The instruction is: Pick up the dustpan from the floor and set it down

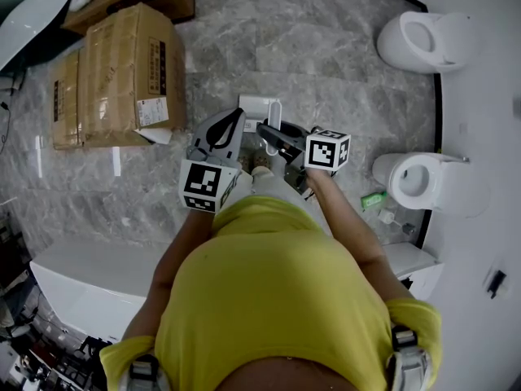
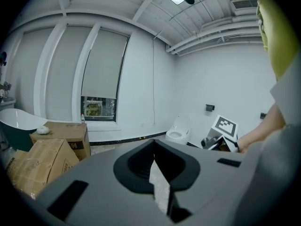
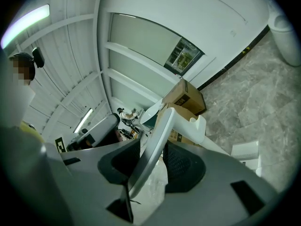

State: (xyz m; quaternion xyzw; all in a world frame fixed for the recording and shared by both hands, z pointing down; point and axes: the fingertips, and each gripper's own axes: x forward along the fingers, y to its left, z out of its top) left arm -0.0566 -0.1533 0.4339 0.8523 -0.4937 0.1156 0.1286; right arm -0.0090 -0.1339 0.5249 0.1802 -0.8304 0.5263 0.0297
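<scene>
The right hand-held gripper was clamped on the slim white handle of the one white plastic long-handled dustpan, with its pads pressed on either side of the handle. The flat pan hung ahead of and below the jaws, close to the grey marble floor, though no view showed whether it touched. The dustpan looked light, stiff and smooth. The handle therefore seemed the right place to hold it, and the grip should be firm, since the pan's weight at the far end could make it swing or slip. Just to the left of that gripper, the left hand-held gripper had its jaws together on nothing. Farther left stood three brown cardboard boxes. To the right were two white ceramic toilets.
</scene>
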